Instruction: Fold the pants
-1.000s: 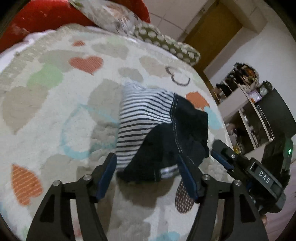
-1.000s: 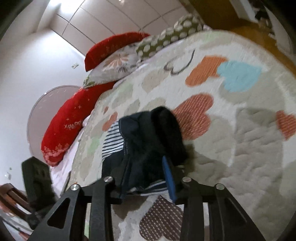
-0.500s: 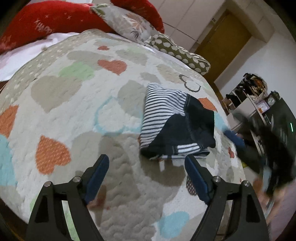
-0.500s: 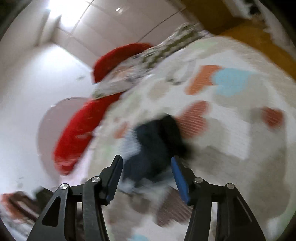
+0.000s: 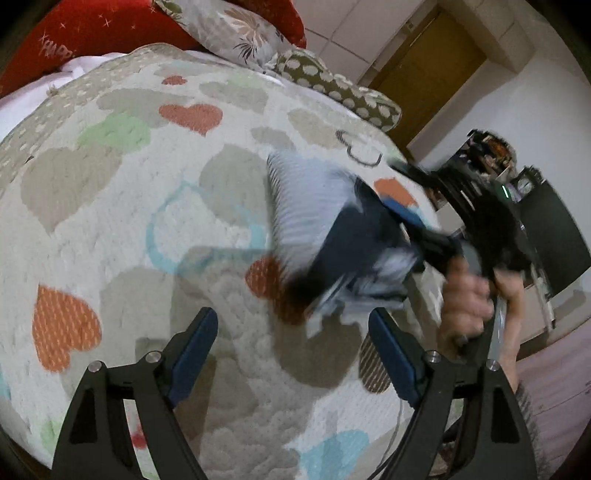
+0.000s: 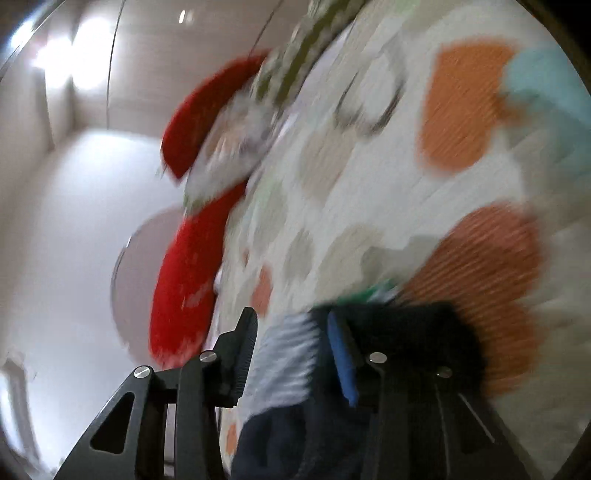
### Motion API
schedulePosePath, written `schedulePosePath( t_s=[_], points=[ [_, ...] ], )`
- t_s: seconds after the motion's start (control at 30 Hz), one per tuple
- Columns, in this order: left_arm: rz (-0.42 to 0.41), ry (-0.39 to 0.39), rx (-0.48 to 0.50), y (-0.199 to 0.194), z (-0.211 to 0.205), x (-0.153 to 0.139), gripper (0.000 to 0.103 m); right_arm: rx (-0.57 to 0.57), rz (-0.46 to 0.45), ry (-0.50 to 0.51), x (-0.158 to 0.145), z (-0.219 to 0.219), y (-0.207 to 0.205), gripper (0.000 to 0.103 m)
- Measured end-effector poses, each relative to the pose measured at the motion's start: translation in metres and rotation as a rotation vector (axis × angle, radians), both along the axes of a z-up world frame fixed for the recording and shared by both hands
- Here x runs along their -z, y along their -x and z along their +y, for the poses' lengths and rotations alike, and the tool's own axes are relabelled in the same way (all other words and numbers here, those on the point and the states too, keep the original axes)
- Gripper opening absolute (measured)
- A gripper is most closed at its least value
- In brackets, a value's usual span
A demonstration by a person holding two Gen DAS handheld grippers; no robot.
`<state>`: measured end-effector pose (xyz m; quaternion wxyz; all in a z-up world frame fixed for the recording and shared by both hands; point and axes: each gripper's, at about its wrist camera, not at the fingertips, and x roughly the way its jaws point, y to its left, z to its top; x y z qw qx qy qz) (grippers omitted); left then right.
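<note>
1. Two grippers are in view. Our left gripper (image 5: 291, 354) hovers above the quilt (image 5: 110, 236) with its jaws spread wide and nothing between them; we judge it is held back so the other side can work.
2. Our right gripper (image 6: 291, 354) has its jaws around the pants (image 5: 332, 236): striped cloth sits between the two pads in the right wrist view. The jaws stand fairly close, so we read this as a grasp on the bundle.
3. The pants form a compact striped and dark bundle, mid-quilt toward its right edge. They are blurred in both views; we cannot tell whether they rest on the quilt.
4. The right hand (image 5: 469, 295) wraps its handle beside the bundle.
5. The compact shape suggests folding is nearly complete.
6. Pillows (image 5: 236, 33) lie at the far end, well apart.
</note>
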<state>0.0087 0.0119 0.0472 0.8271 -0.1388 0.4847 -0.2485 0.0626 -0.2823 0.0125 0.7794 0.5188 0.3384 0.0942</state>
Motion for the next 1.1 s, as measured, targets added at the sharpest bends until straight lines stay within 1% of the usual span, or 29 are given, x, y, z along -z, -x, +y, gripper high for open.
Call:
schedulePosePath(
  t_s=[0.03, 0.07, 0.13, 0.2, 0.27, 0.33, 0.4, 0.43, 0.47, 0.5, 0.53, 0.57, 0.6, 0.67, 0.7, 0.73, 0.77, 0.8, 0.83, 0.87, 0.9, 0.97, 1.0, 1.07, 1.1],
  points=[
    [0.003, 0.013, -0.005, -0.007, 0.002, -0.002, 0.083, 0.021, -0.009, 0.016, -0.005, -0.007, 0.007, 0.057],
    [0.009, 0.029, -0.016, -0.015, 0.003, -0.004, 0.083, 0.033, -0.005, 0.040, -0.010, -0.016, 0.017, 0.062],
    [0.038, 0.090, -0.021, -0.035, 0.003, -0.005, 0.083, 0.046, 0.009, 0.074, -0.014, -0.024, 0.034, 0.073],
    [0.058, 0.130, -0.013, -0.058, -0.002, -0.004, 0.085, 0.024, 0.033, 0.104, -0.010, -0.026, 0.047, 0.074],
    [0.074, 0.135, -0.005, -0.075, -0.009, 0.001, 0.086, 0.004, 0.057, 0.100, 0.000, -0.026, 0.054, 0.074],
    [0.148, 0.160, 0.048, -0.095, -0.021, 0.017, 0.086, -0.027, 0.053, 0.049, 0.011, -0.022, 0.053, 0.074],
    [0.236, 0.184, 0.059, -0.105, -0.029, 0.036, 0.086, -0.055, 0.052, 0.022, 0.020, -0.018, 0.052, 0.074],
    [0.241, 0.187, 0.056, -0.107, -0.031, 0.040, 0.086, -0.074, 0.044, 0.005, 0.022, -0.015, 0.048, 0.074],
    [0.229, 0.182, 0.059, -0.106, -0.033, 0.038, 0.086, -0.097, 0.042, -0.014, 0.023, -0.010, 0.042, 0.074],
    [0.214, 0.186, 0.077, -0.106, -0.038, 0.034, 0.086, -0.107, 0.041, -0.028, 0.023, -0.009, 0.038, 0.072],
    [0.212, 0.203, 0.091, -0.107, -0.041, 0.030, 0.086, -0.120, 0.029, -0.065, 0.024, -0.007, 0.033, 0.067],
    [0.213, 0.214, 0.095, -0.108, -0.043, 0.026, 0.086, -0.130, 0.019, -0.095, 0.023, -0.006, 0.031, 0.065],
    [0.201, 0.210, 0.093, -0.111, -0.047, 0.020, 0.086, -0.135, 0.003, -0.127, 0.022, -0.006, 0.027, 0.062],
    [0.168, 0.179, 0.090, -0.116, -0.053, 0.011, 0.086, -0.128, -0.015, -0.136, 0.014, -0.006, 0.019, 0.062],
    [0.152, 0.155, 0.082, -0.118, -0.055, 0.008, 0.086, -0.123, -0.017, -0.115, 0.010, -0.006, 0.015, 0.062],
    [0.133, 0.113, 0.066, -0.119, -0.056, 0.006, 0.086, -0.119, -0.015, -0.097, 0.007, -0.006, 0.012, 0.063],
    [0.122, 0.097, 0.059, -0.119, -0.054, 0.004, 0.086, -0.106, -0.004, -0.059, 0.005, -0.007, 0.010, 0.063],
    [0.114, 0.089, 0.052, -0.118, -0.050, 0.004, 0.086, -0.091, 0.013, -0.012, 0.003, -0.008, 0.010, 0.063],
    [0.109, 0.083, 0.040, -0.116, -0.044, 0.003, 0.086, -0.059, 0.047, 0.078, -0.001, -0.010, 0.013, 0.063],
    [0.107, 0.083, 0.031, -0.113, -0.039, 0.001, 0.086, -0.031, 0.067, 0.141, -0.004, -0.012, 0.017, 0.063],
    [0.105, 0.082, 0.024, -0.111, -0.036, 0.001, 0.086, -0.009, 0.071, 0.169, -0.007, -0.016, 0.021, 0.063],
    [0.074, 0.053, -0.001, -0.100, -0.024, -0.006, 0.086, 0.064, 0.058, 0.201, -0.019, -0.026, 0.036, 0.063],
    [0.042, 0.018, -0.021, -0.092, -0.019, -0.011, 0.086, 0.093, 0.023, 0.208, -0.030, -0.028, 0.045, 0.063],
    [-0.006, -0.025, -0.054, -0.079, -0.011, -0.018, 0.086, 0.078, -0.057, 0.180, -0.047, -0.025, 0.052, 0.063],
    [-0.038, -0.050, -0.075, -0.069, -0.005, -0.022, 0.086, 0.051, -0.091, 0.157, -0.054, -0.018, 0.053, 0.063]
  ],
)
